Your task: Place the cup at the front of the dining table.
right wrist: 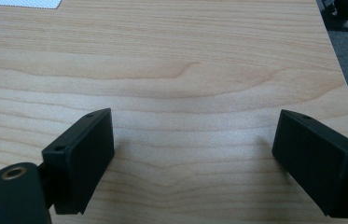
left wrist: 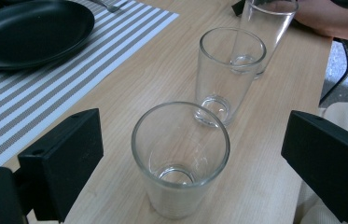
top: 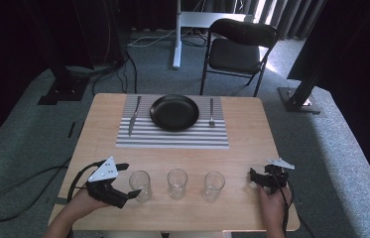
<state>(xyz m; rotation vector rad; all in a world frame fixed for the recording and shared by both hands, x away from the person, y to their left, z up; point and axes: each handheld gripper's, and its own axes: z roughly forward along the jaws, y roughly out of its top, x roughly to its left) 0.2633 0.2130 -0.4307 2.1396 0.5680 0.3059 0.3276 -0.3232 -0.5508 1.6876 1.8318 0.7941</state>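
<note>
Around nearest glass: left hand-held gripper wide open (pads not touching).

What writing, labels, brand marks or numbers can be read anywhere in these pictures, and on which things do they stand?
None can be read.
The three glasses are plain and clear.
The black plate, the striped mat, the knife and the fork carry no print that can be made out.
The left gripper and right gripper bear no readable marks.
</note>
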